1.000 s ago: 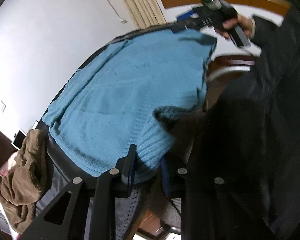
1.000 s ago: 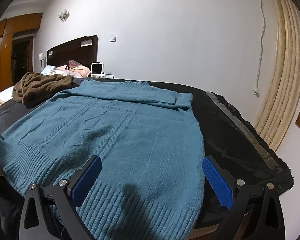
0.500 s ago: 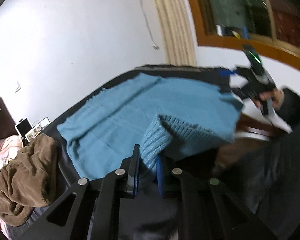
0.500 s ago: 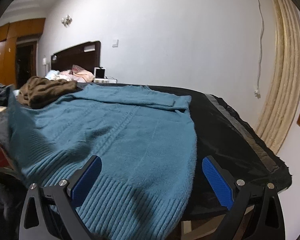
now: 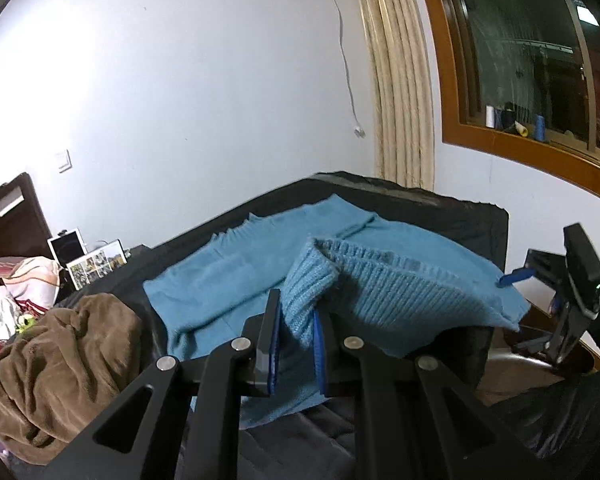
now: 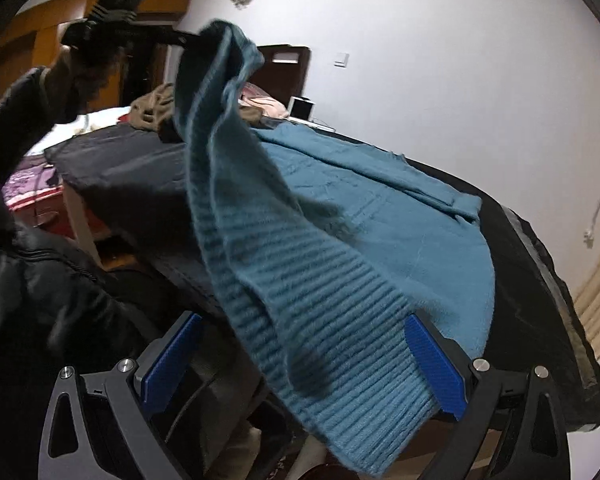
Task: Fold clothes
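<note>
Each camera rides a gripper, looking forward and slightly down from close range. Both share the blue sweater (image 5: pixel 236 276) (image 6: pixel 340 216) on the dark-covered bed (image 5: pixel 400 204) (image 6: pixel 132 184).

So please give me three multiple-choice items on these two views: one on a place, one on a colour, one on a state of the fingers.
1. Where does the brown blanket lie?
A. on the bed, beside the sweater
B. on the window sill
C. between the right fingers

2. What colour is the sweater?
A. red
B. blue
C. white

3. How is the left gripper?
A. wide open
B. shut on the sweater's ribbed hem
C. holding the blanket

Key: 1 A, it is heaped on the dark cover; 2 B, the knit is blue in both views; 3 B, the hem is pinched between both pads.
</note>
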A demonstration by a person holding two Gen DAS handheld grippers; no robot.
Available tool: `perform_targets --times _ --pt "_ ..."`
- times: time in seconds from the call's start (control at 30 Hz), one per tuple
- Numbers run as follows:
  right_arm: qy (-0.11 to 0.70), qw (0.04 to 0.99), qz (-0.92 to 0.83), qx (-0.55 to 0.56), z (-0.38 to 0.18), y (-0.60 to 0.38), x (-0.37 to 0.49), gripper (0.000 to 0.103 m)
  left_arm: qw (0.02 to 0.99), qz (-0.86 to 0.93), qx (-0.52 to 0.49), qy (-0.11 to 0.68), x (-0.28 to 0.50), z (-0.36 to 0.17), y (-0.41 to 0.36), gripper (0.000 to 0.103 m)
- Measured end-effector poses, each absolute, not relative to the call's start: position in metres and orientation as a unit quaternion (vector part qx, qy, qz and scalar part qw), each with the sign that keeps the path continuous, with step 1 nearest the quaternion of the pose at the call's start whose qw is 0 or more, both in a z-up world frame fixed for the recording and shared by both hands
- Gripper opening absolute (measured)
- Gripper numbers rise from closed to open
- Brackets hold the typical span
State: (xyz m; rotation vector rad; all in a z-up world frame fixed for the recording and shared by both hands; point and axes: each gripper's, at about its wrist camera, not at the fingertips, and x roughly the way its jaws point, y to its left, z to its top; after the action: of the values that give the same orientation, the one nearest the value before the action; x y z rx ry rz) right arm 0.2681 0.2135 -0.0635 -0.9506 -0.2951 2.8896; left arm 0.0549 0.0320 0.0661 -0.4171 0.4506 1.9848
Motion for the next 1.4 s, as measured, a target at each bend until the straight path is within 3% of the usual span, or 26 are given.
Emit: perform_targets --times 0.37,0.57,0.63,0.7,0.73,0.8,0.9,1.4 --pt "-0.024 0.209 0.938 -0.275 -0.055 0.267 0.291 0.102 0.505 0.826 -0.175 0.178 0.054 0.069 0.025 0.015" --pt "-0.086 0.24 0.926 -0.278 -0.062 0.255 0.291 0.101 0.503 0.829 -0.181 0.164 0.051 0.069 0.021 0.015" --pt "-0.121 0.251 0.921 -0.271 -0.063 0.246 0.288 0.094 0.502 0.829 -0.182 0.163 0.05 0.069 0.021 0.015" --pt "-0.146 0.246 0.918 -0.274 -0.063 0.236 0.287 0.064 0.501 0.83 -0.184 0.161 0.05 0.069 0.021 0.015" --pt "-0.158 0.242 0.917 -0.276 -0.063 0.23 0.286 0.057 0.502 0.83 -0.184 0.16 0.049 0.068 0.021 0.015" --pt "-0.16 0.216 0.918 -0.29 -0.065 0.225 0.285 0.028 0.504 0.828 -0.186 0.159 0.048 0.067 0.021 0.015" --pt "-0.146 0.18 0.925 -0.301 -0.065 0.221 0.283 0.008 0.507 0.825 -0.19 0.163 0.049 0.062 0.023 0.015" --pt "-0.2 0.281 0.916 -0.203 0.002 0.232 0.225 0.007 0.479 0.847 -0.205 0.105 0.015 0.061 0.003 0.015"
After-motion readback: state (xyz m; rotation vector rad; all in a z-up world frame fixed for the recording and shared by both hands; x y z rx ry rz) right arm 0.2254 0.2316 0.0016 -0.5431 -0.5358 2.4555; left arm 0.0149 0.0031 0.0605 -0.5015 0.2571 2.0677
